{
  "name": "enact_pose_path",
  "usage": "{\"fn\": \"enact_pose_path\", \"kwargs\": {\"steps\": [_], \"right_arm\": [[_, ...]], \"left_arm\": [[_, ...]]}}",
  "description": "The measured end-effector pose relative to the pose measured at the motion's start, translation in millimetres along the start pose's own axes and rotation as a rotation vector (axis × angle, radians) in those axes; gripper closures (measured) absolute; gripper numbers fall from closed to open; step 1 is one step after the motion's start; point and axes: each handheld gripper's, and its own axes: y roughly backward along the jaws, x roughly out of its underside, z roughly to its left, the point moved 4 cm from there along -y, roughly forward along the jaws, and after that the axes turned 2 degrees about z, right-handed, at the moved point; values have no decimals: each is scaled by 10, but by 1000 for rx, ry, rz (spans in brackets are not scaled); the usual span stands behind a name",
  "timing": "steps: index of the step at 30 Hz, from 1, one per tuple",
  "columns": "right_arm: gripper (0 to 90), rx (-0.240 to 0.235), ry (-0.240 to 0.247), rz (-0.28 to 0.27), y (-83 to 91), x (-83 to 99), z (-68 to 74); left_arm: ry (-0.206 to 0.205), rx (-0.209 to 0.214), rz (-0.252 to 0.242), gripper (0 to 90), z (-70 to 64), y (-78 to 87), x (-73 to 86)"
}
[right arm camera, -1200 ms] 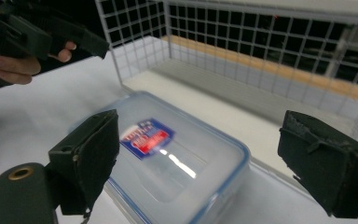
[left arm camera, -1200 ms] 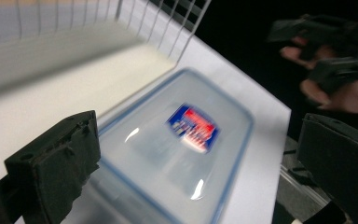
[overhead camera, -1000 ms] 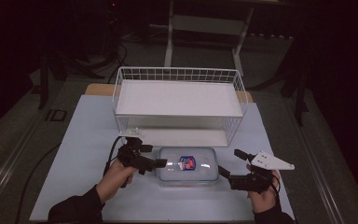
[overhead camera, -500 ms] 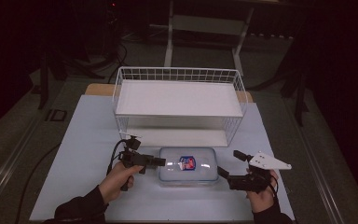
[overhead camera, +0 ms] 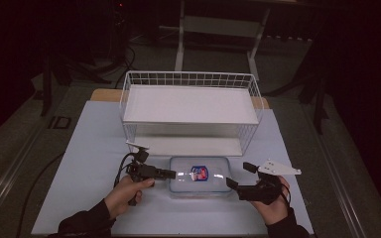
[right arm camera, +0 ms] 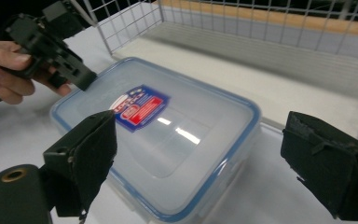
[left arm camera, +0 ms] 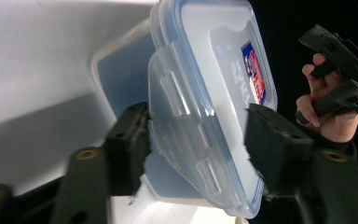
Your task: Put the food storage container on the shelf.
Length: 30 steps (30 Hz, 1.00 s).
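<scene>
In the high view, low in the frame, the clear container [overhead camera: 200,175] lies between the left gripper [overhead camera: 171,174] and right gripper [overhead camera: 239,175]. The left gripper view has parted jaws flanking its side latch [left arm camera: 186,128] (touching? unclear). The right gripper view has jaws spread wide.

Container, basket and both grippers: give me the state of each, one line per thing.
Plastic container: lid on, lying flat on the table in front of the basket; the side latch at the left gripper looks flipped out.
Wire basket: upright, nothing in it but its white liner.
Left gripper: open, jaws either side of the container's latch.
Right gripper: open wide, jaws apart at the container's other end, not touching it.
</scene>
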Motion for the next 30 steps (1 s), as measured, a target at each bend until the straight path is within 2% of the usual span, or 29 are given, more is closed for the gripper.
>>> {"fn": "enact_pose_path", "kwargs": {"steps": [8,9,12,17,20,26,27,30], "right_arm": [[128,-9,-17,28,-40,48,-29],[131,-11,-19,31,-46,56,-34],[138,-18,-41,43,-63,75,-45],[153,-19,-75,63,-76,98,-77],[167,-32,-95,75,-82,111,-94],[231,-85,-151,124,-111,170,-181],[275,-96,-161,142,-120,194,-196],[296,-107,-176,150,-126,208,-203]], "left_arm": [[3,20,11,459,16,19,1],[-6,22,11,462,13,20,1],[-12,36,15,487,-8,32,9],[-37,26,8,510,-52,52,37],[-30,38,3,526,-55,61,45],[-109,26,-1,548,-137,86,101],[-112,24,0,552,-153,90,109],[-143,19,2,557,-181,99,133]]}}
